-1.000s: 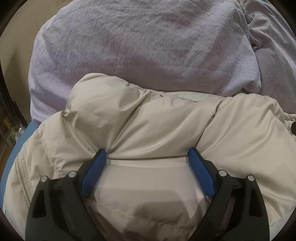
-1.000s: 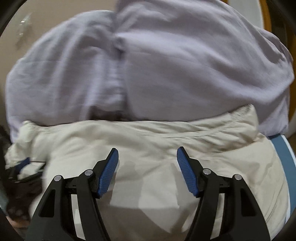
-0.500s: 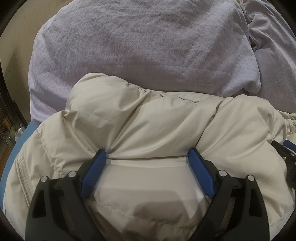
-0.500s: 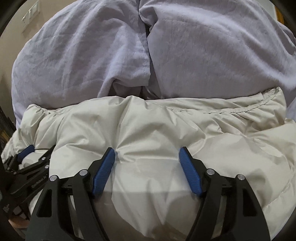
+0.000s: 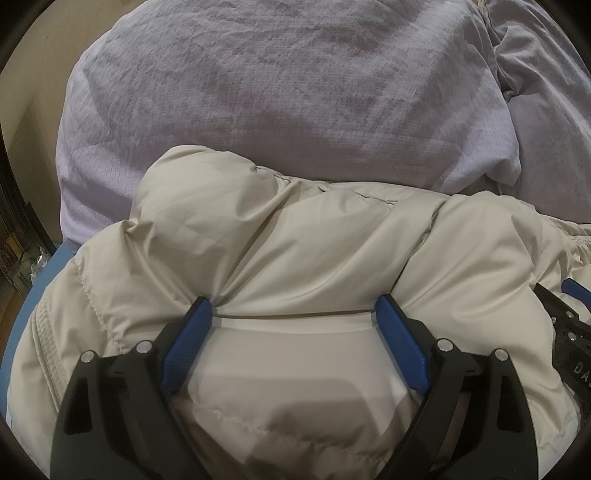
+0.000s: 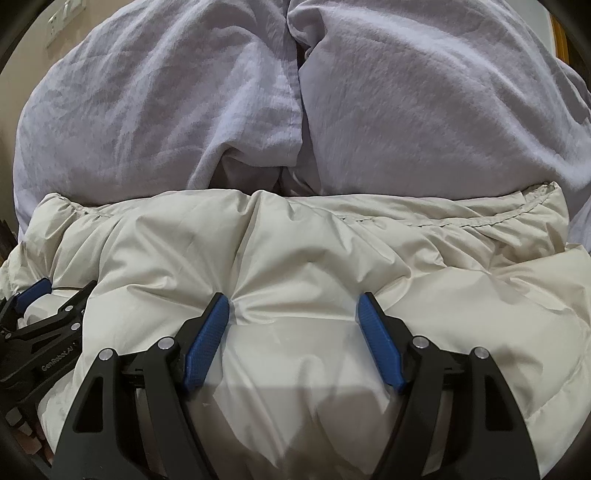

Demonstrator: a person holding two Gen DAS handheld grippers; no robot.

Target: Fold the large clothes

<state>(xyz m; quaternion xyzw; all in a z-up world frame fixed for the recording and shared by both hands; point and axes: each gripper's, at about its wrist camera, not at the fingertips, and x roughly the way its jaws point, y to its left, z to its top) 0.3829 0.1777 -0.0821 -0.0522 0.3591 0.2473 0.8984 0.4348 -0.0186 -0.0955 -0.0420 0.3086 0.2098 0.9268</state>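
A cream puffy jacket (image 5: 295, 240) lies bunched on the bed, seen in both views (image 6: 314, 258). My left gripper (image 5: 294, 306) stands wide open, its blue fingertips (image 5: 201, 310) pushed into the padding with a puffed fold and a straight edge between them. My right gripper (image 6: 293, 301) is open too, fingertips (image 6: 219, 306) dented into the jacket, creases fanning out from the left one. Each gripper shows at the edge of the other's view: the right gripper (image 5: 569, 317), the left gripper (image 6: 40, 310). They sit side by side on the jacket.
Lilac bedding (image 5: 277, 92) is heaped right behind the jacket, as two pillow-like mounds (image 6: 424, 110) with a gap between. A blue sheet edge (image 5: 40, 291) shows at the left. Dark furniture (image 5: 11, 240) stands past it. A wall switch (image 6: 66, 18) is far left.
The right gripper came down and forward onto the jacket, its jaws spreading a little. It now shows at the right edge of the left wrist view. The left gripper stayed put.
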